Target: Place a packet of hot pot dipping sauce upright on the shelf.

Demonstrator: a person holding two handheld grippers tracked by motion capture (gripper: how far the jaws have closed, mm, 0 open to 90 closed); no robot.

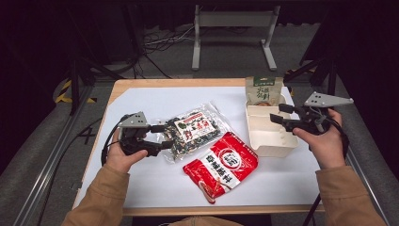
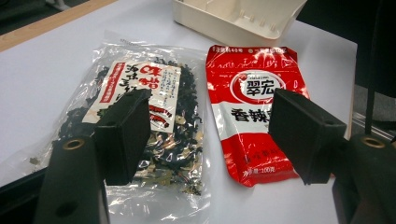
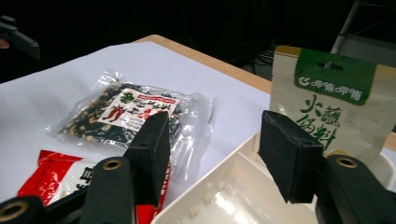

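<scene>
Both pairs of jaws stand apart, gripping nothing. Judging by the layout, packets go into the cream tray (image 1: pixel 270 136). The left gripper (image 1: pixel 162 136) hovers at the edge of the clear dried-ingredient bag (image 1: pixel 193 129); take its sealed rim squarely, as film may slip. Red sauce packet (image 1: pixel 221 167) lies just beside; the green-topped pouch (image 1: pixel 263 89) stands behind the tray, near the right gripper (image 1: pixel 277 117).

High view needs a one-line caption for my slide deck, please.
Open left gripper at a clear snack bag, right gripper over a cream tray.
</scene>
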